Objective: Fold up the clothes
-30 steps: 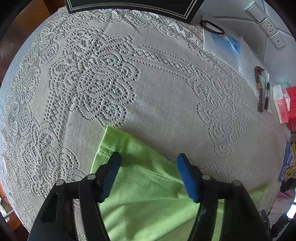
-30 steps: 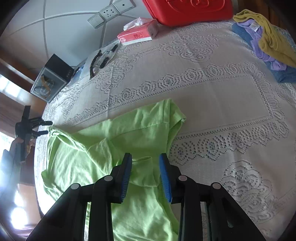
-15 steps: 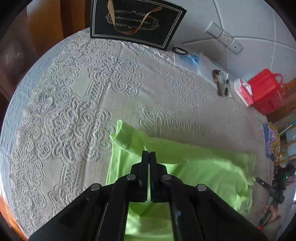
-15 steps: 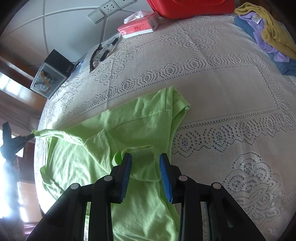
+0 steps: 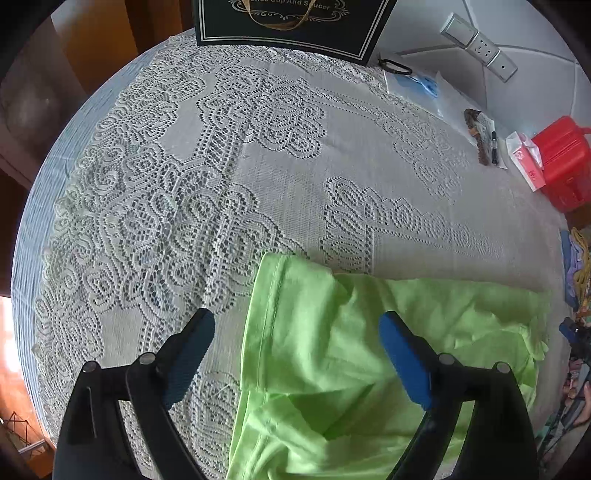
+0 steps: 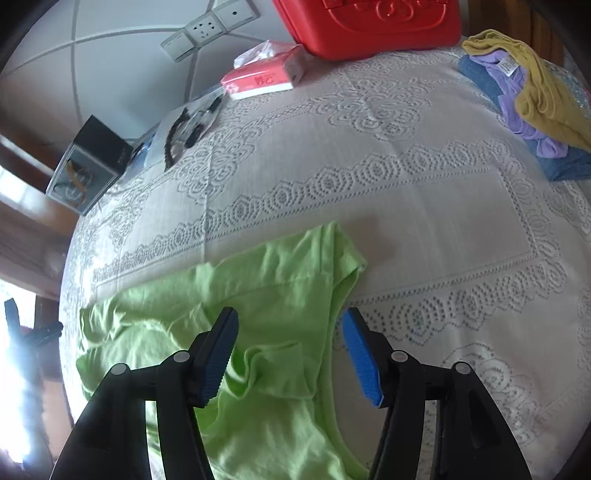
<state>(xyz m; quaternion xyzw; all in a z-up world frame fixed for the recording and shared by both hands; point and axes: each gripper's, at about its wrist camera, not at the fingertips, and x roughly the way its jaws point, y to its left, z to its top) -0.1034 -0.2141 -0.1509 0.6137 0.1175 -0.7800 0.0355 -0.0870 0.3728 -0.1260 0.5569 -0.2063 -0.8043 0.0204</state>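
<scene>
A lime-green T-shirt [image 5: 351,350] lies rumpled on the white lace tablecloth [image 5: 295,177]. Its hemmed sleeve edge points away from me in the left wrist view. My left gripper [image 5: 295,332] is open and empty, with its jaws spread wide over that sleeve edge. In the right wrist view the same shirt [image 6: 258,295] lies with its other sleeve toward the table's middle. My right gripper [image 6: 290,334] is open and empty just above the shirt's folded part.
A black gift bag [image 5: 291,26], a plastic sleeve with small items [image 5: 424,81], a pink tissue pack [image 6: 262,77] and a red basket [image 6: 369,22] stand along the far wall edge. A pile of yellow, purple and blue clothes [image 6: 528,99] lies at the right.
My left gripper shut on the sleeve, lifted it, then opened and let it drop flat. My right gripper opened wider above the shirt.
</scene>
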